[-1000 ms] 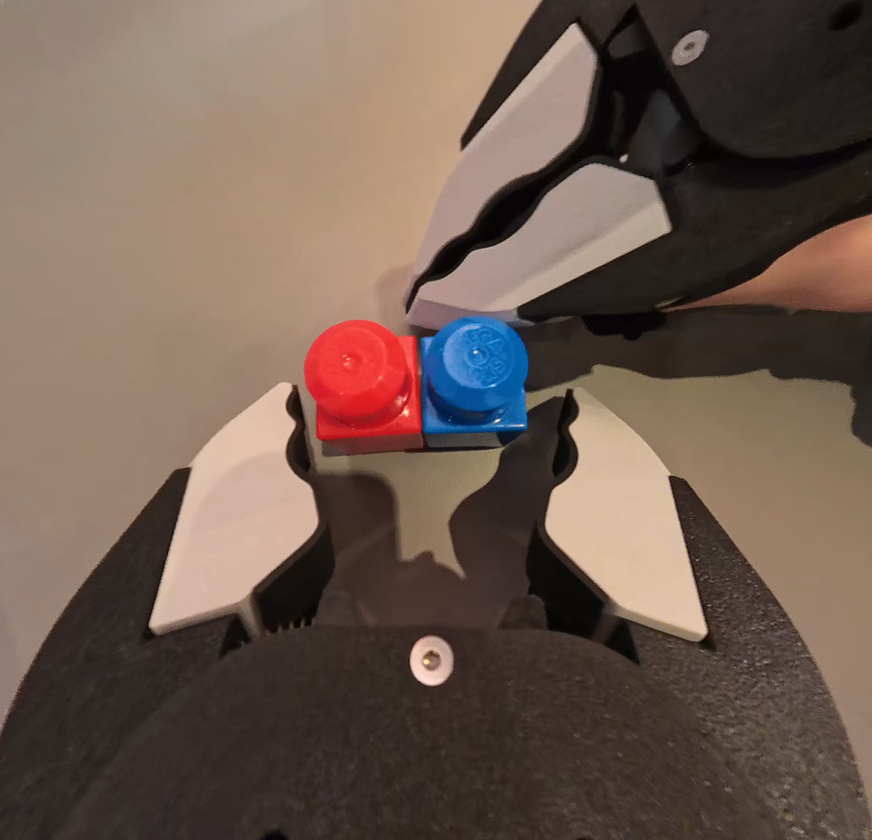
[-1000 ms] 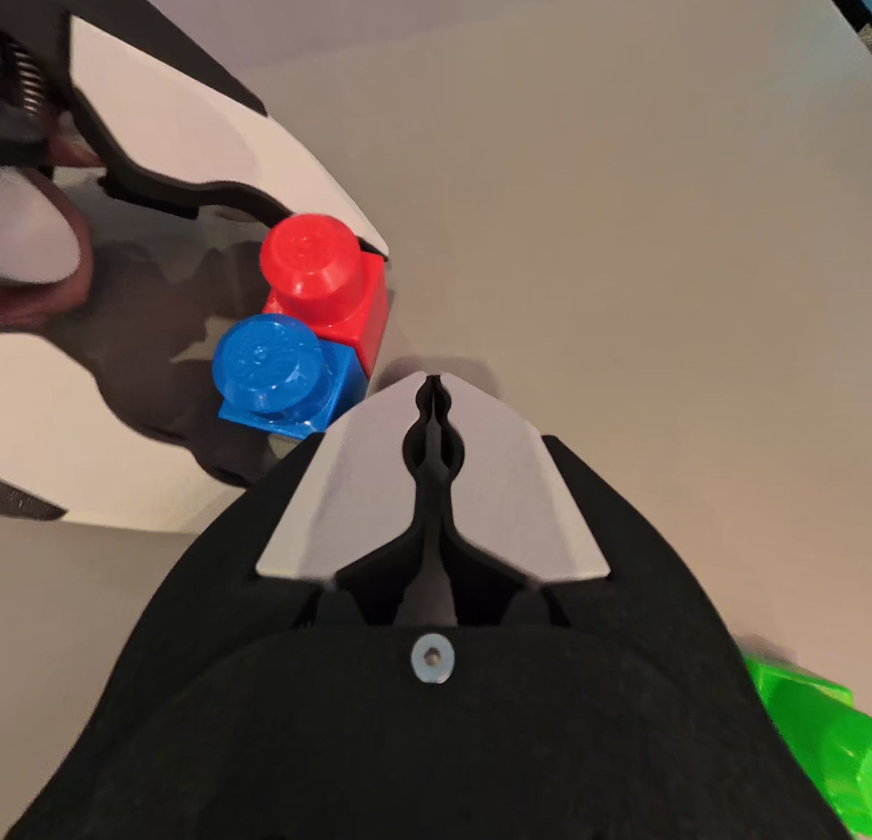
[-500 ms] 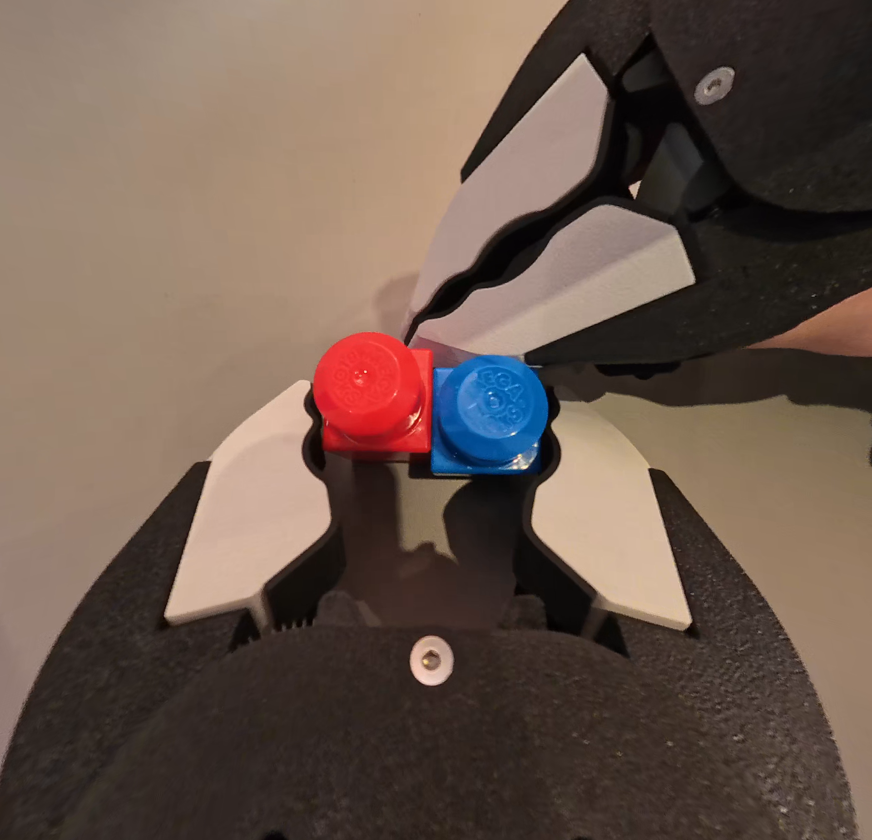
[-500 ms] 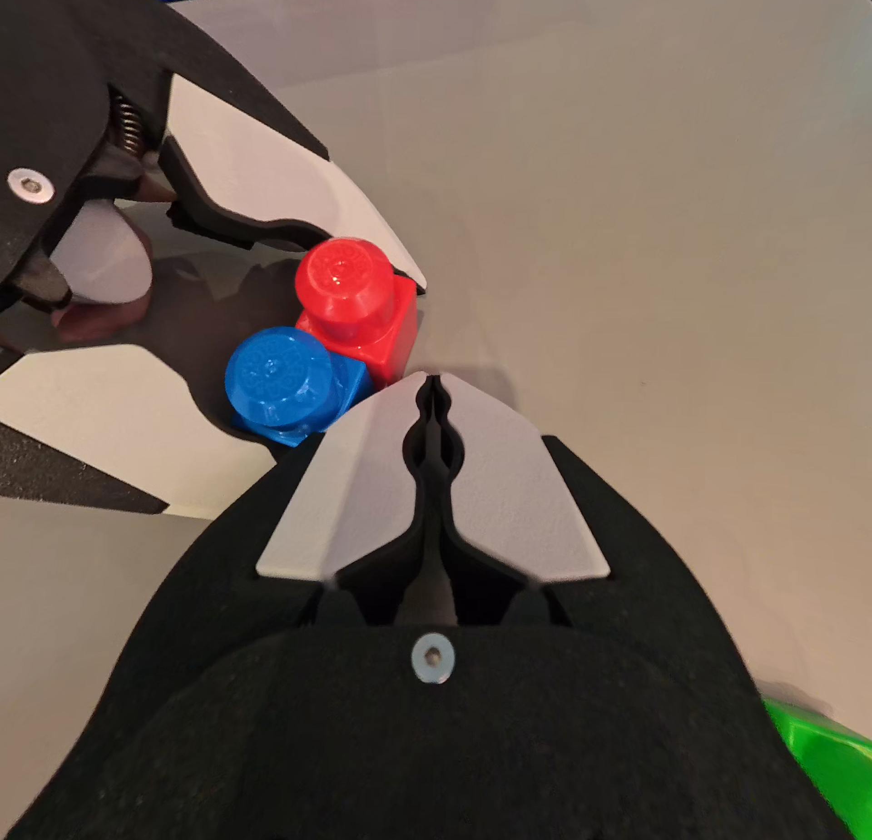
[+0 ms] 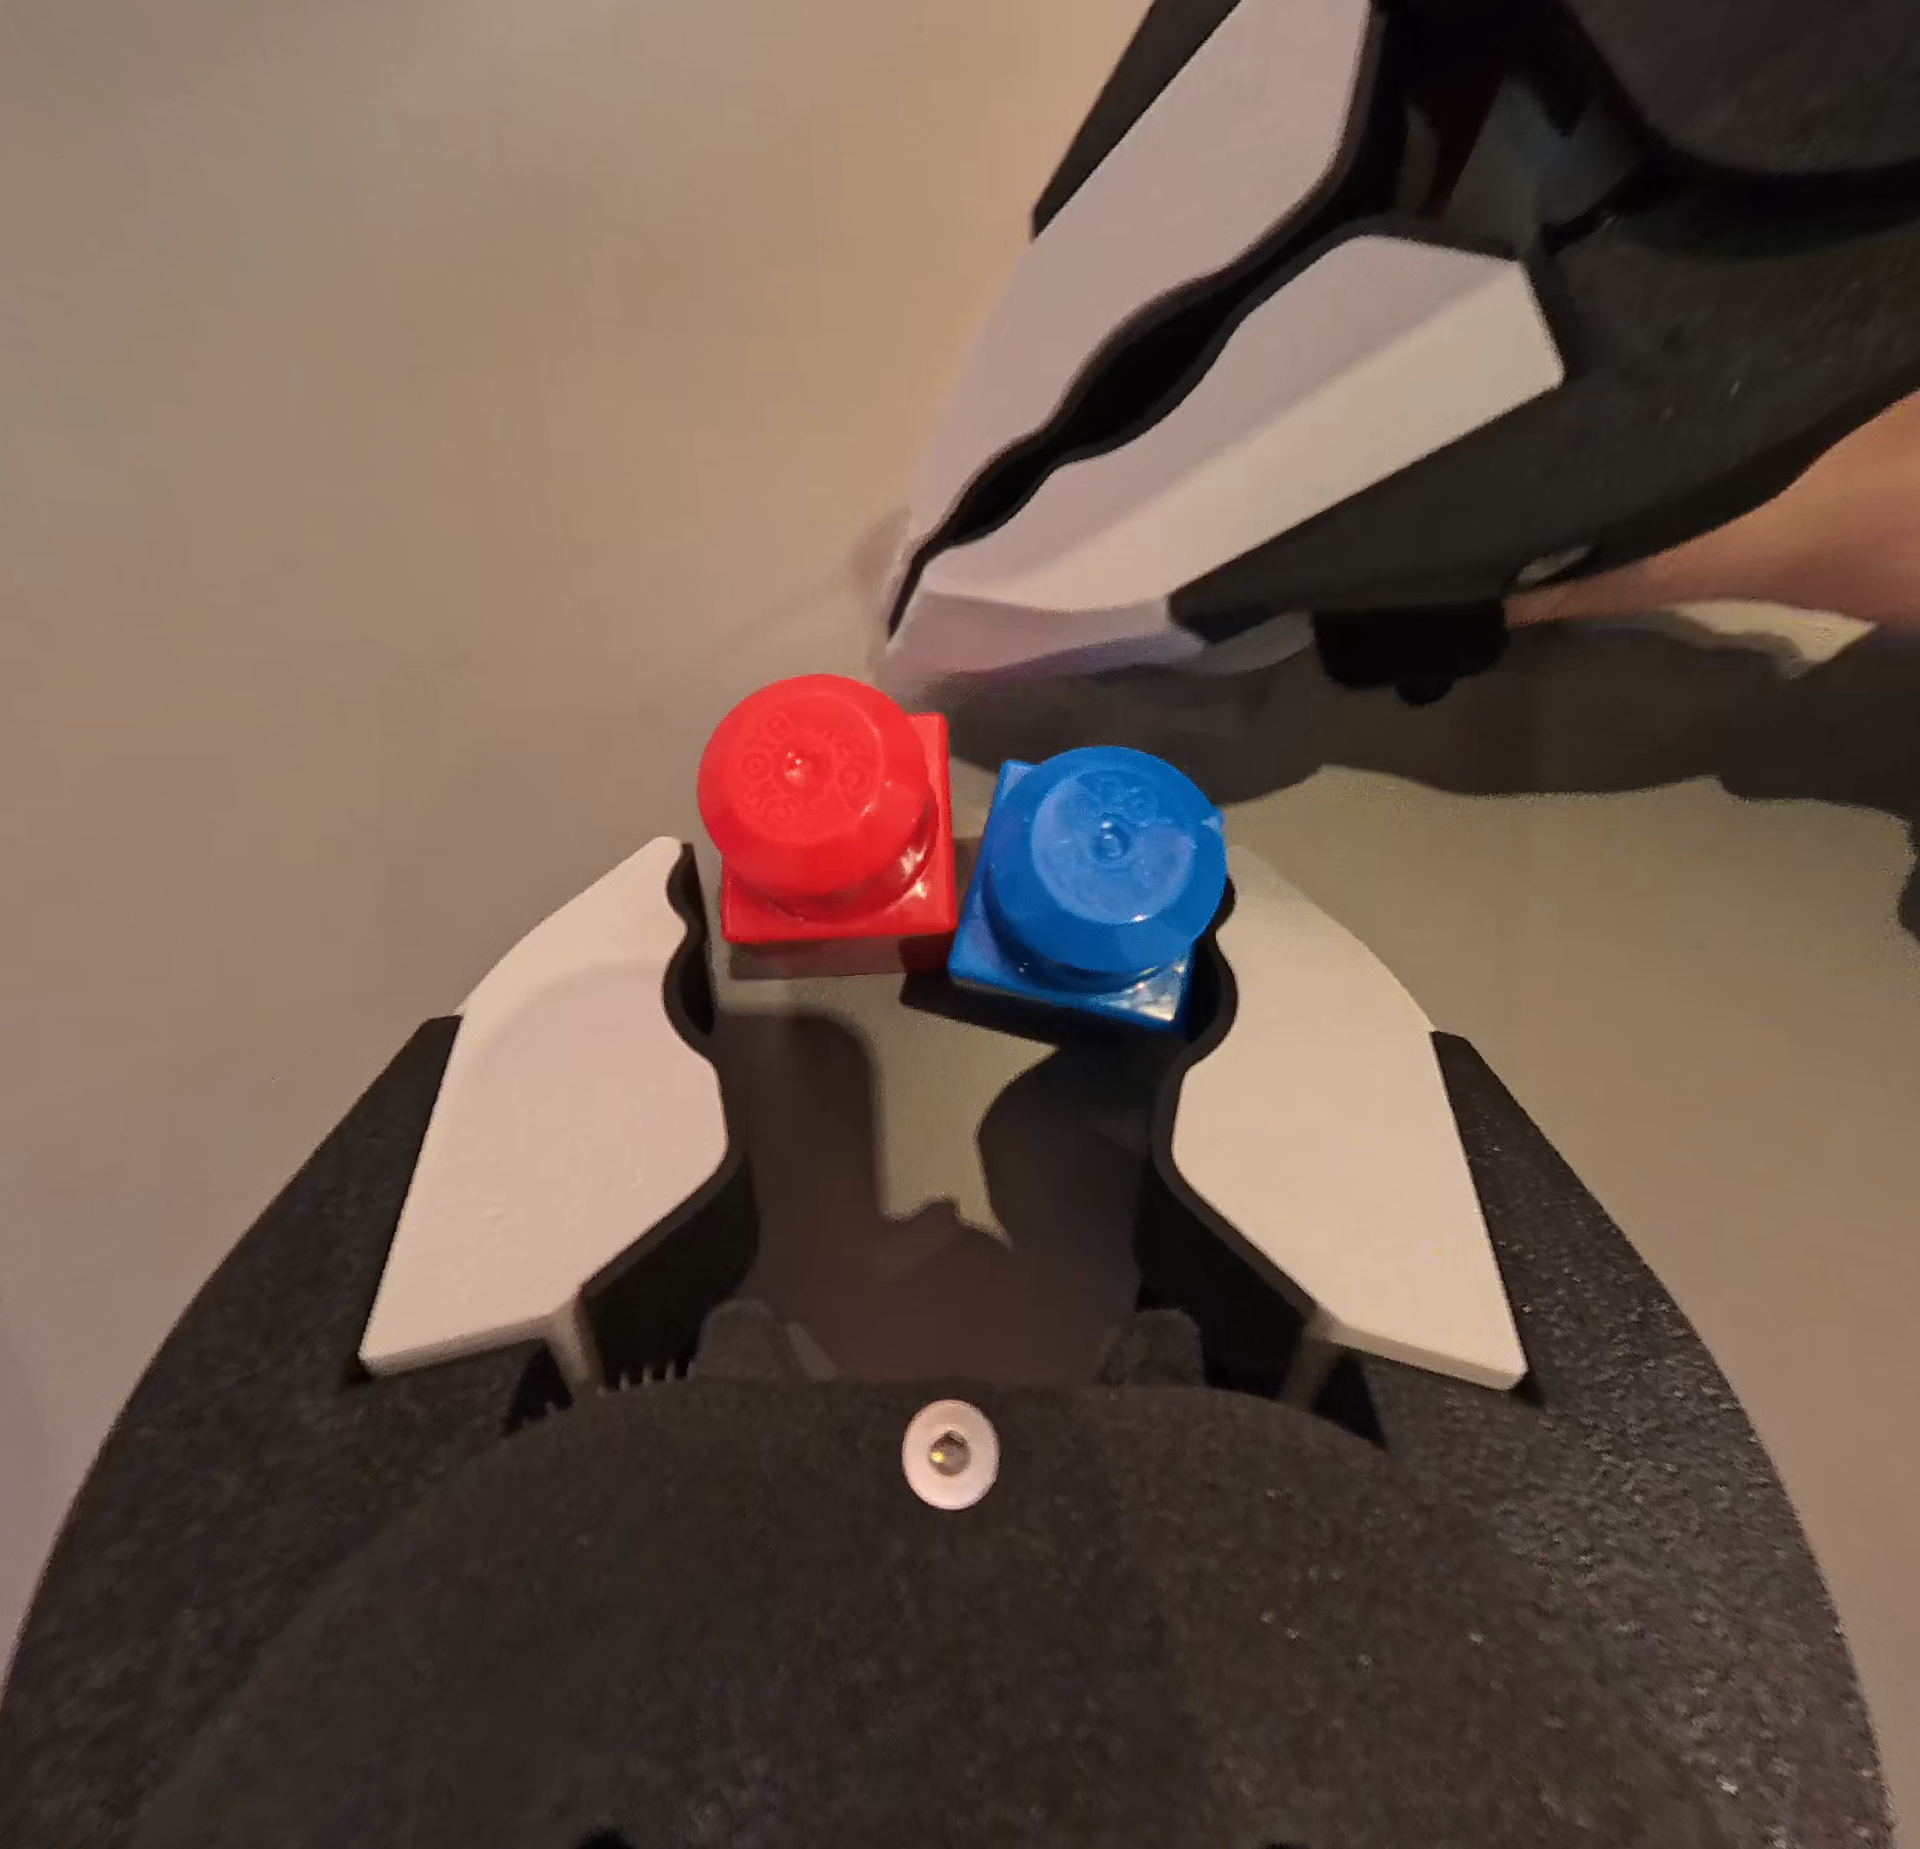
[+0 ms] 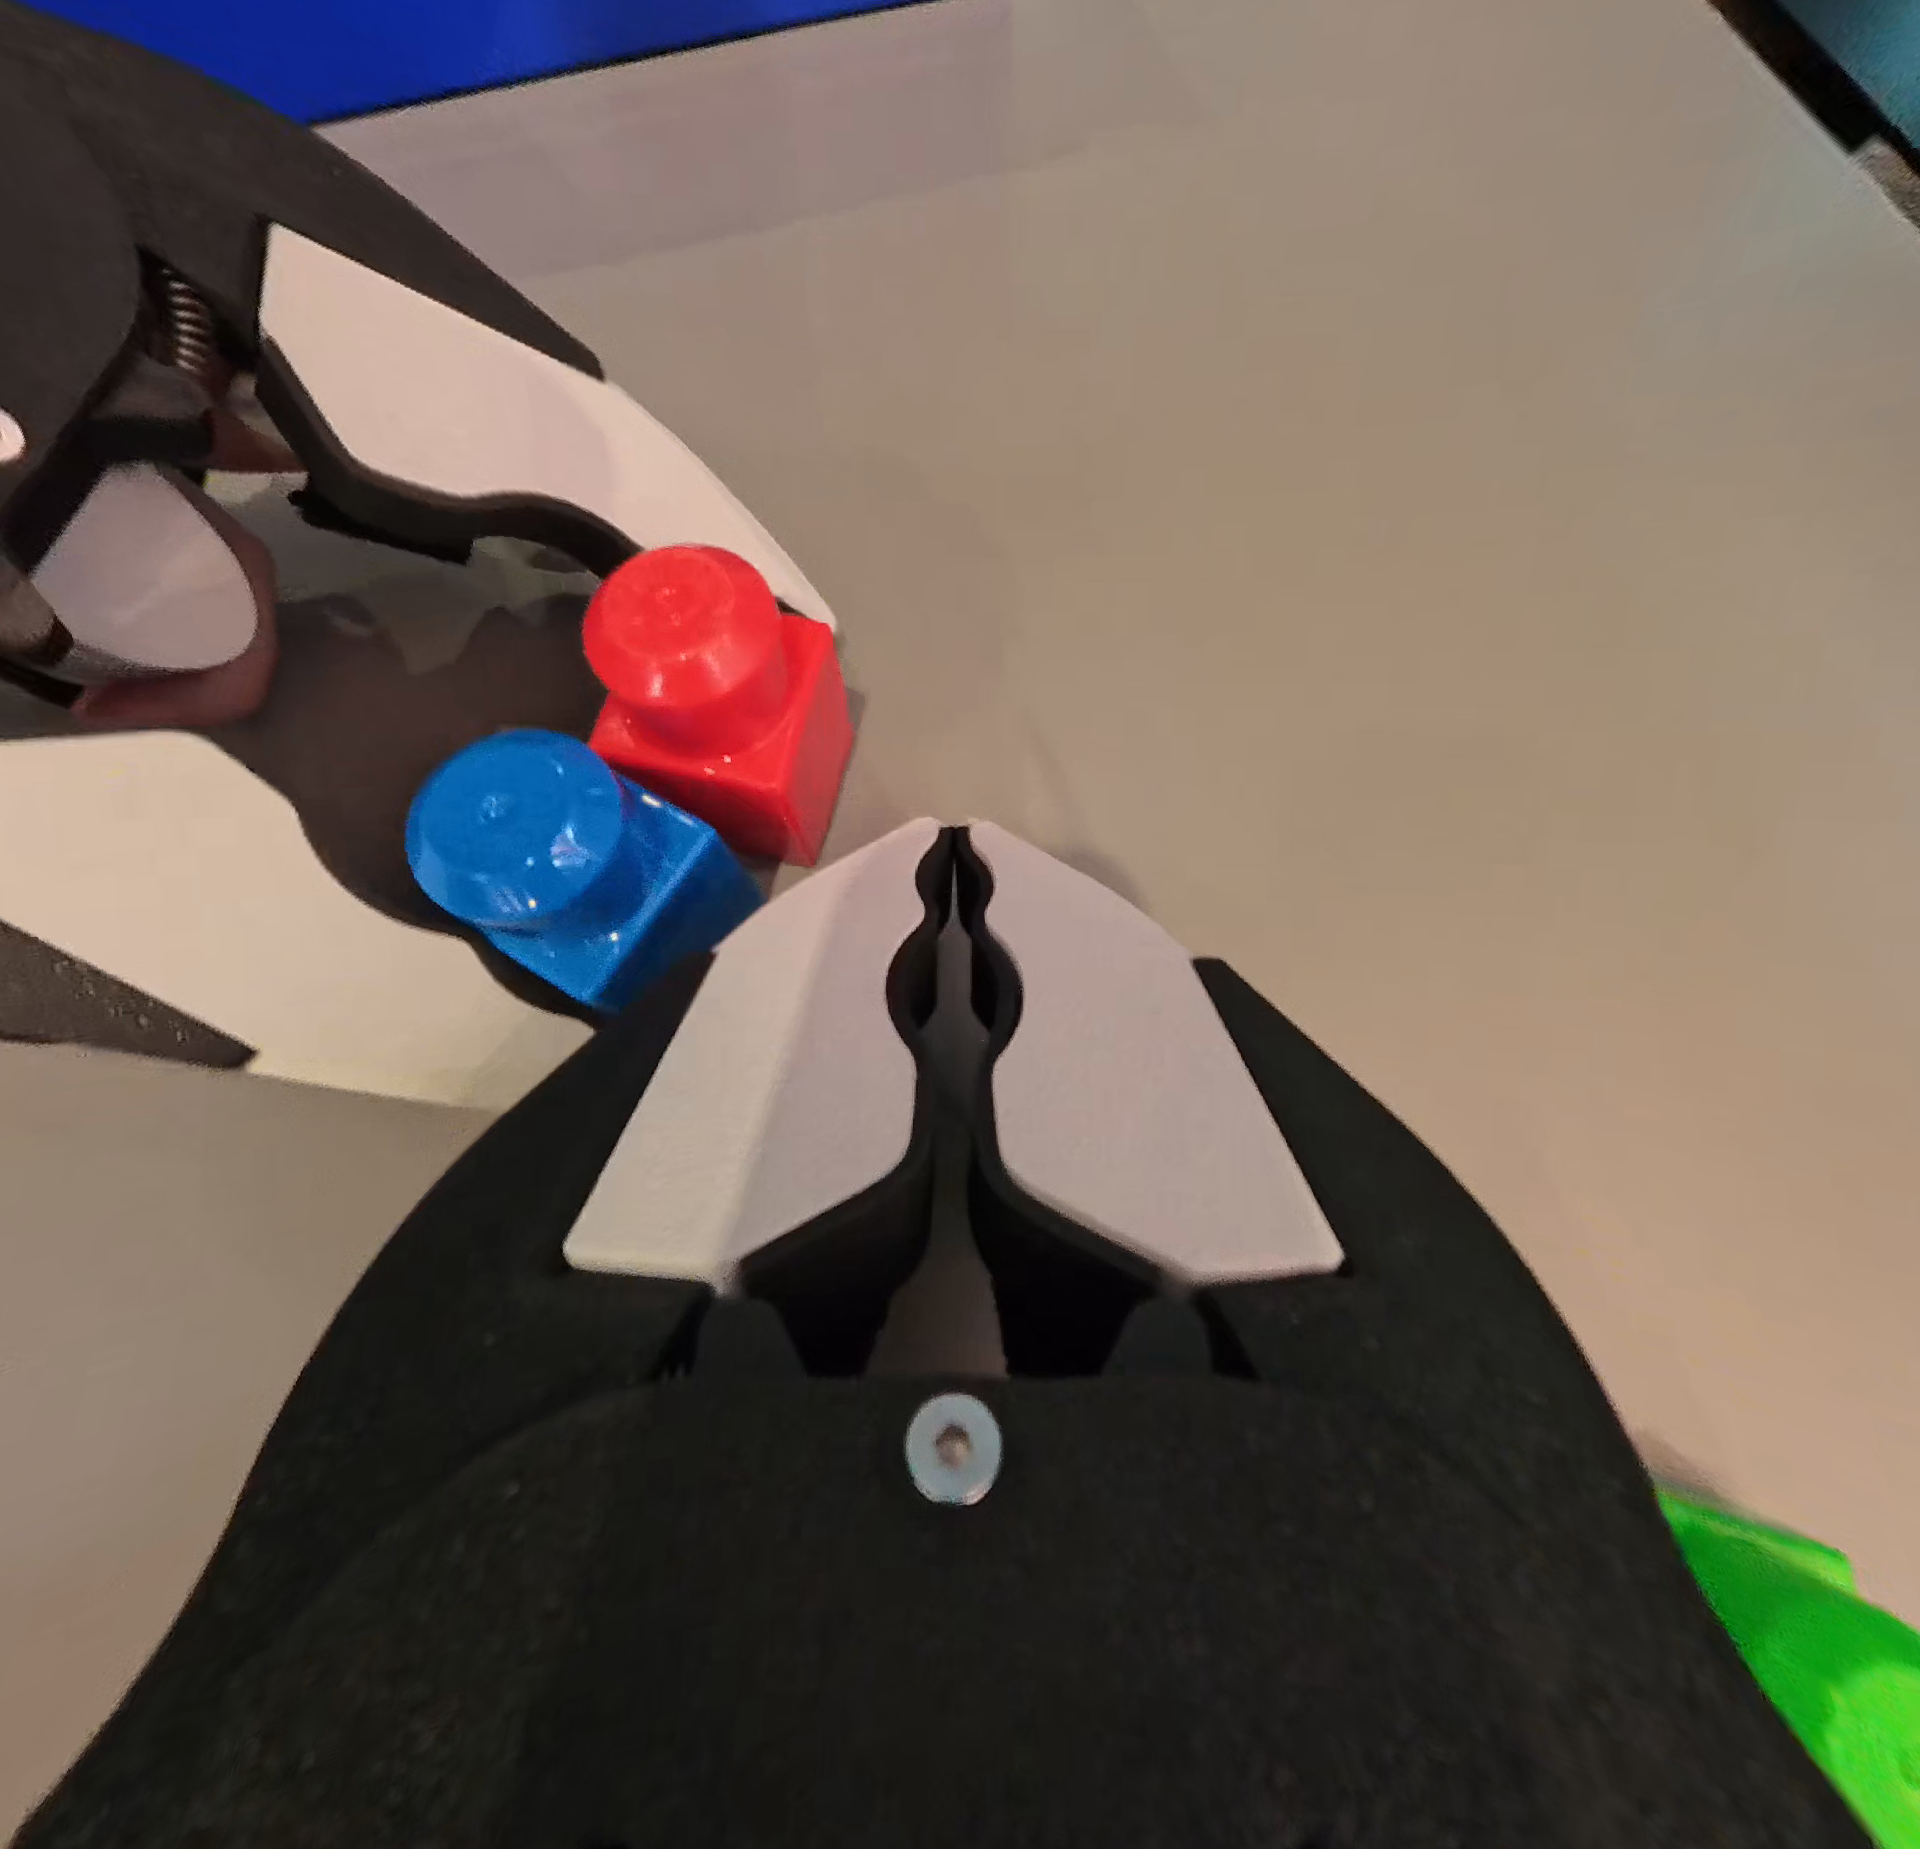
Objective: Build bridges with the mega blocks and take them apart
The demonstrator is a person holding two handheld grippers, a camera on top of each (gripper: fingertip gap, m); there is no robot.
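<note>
— Blocks first: where are they?
— Red block [image 5: 831, 833] and blue block [image 5: 1096, 880] sit side by side on the table [image 5: 364, 449], the blue one tilted.
— Left gripper [image 5: 951, 926]?
— Spread wide, its tips flanking the pair, gripping neither.
— Right gripper [image 6: 951, 838]?
— Pinched closed on nothing, tips just beside the blocks. A green piece [image 6: 1808, 1674] lies at the right wrist view's corner.

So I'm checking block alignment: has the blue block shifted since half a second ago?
Yes. The blue block has twisted and tilted away from the red block, no longer squarely side by side.
</note>
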